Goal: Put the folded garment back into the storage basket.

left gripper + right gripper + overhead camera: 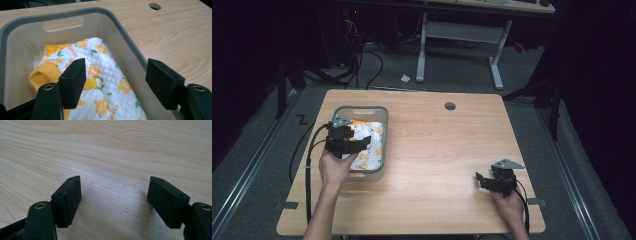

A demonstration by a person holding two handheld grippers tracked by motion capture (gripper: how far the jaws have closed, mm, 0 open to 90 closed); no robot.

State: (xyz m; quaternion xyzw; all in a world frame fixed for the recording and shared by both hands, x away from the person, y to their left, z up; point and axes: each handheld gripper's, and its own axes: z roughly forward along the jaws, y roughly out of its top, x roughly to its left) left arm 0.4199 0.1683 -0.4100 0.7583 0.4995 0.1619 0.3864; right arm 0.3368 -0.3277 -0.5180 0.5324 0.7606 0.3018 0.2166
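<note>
We see our left gripper point(115, 85) wide open above the quilted flowered cloth point(105, 82), which lies in the grey bin point(130, 50) near the table's point(437, 150) left edge. Our right gripper point(115, 202) rests open near the front right corner.

Left claw point(362, 142) hangs with jaws spread wide and empty, while right claw point(479, 180) rests low, jaws likewise apart.

Quilted cloth garment point(107, 82), smooth plastic bin point(125, 37), matt wooden table point(175, 37).
</note>
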